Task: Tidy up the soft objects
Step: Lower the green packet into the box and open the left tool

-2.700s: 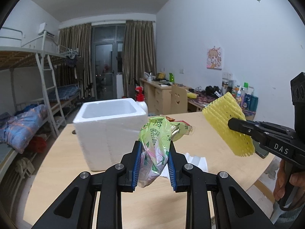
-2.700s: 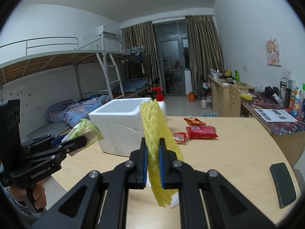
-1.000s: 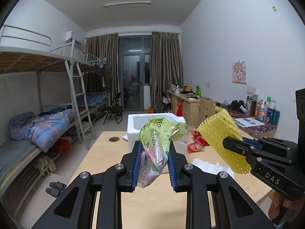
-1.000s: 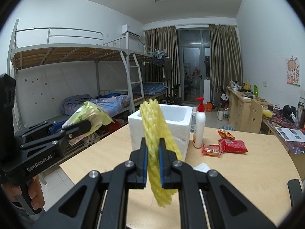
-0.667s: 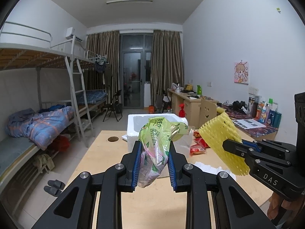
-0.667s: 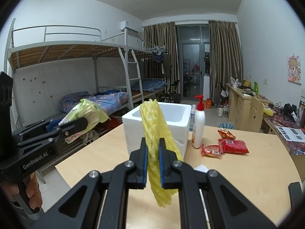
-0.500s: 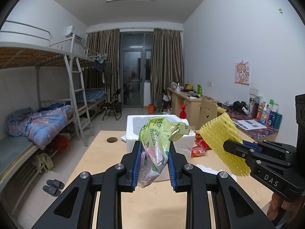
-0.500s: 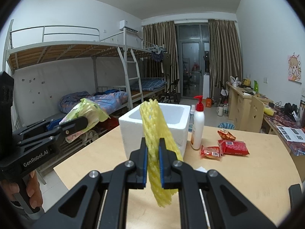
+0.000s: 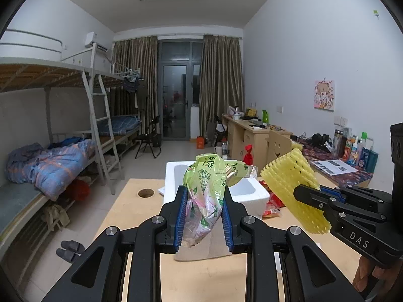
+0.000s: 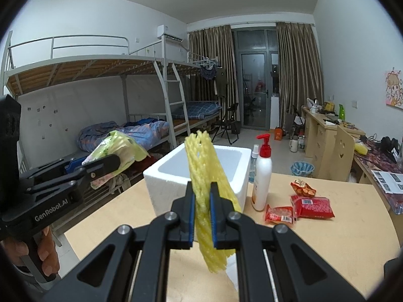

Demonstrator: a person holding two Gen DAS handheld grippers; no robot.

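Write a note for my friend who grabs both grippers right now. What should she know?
Left hand-held gripper: shut on the green snack bag, held up over the near end of the wooden table.
Right hand-held gripper: shut on the yellow foam fruit net, also held in the air.
The white foam box stands open on the table ahead; what shows of its inside looks bare. A white pump bottle stands beside it, with red snack packets to its right.
Done: both soft things picked up.
Left: probably drop both into the box, then gather the packets.
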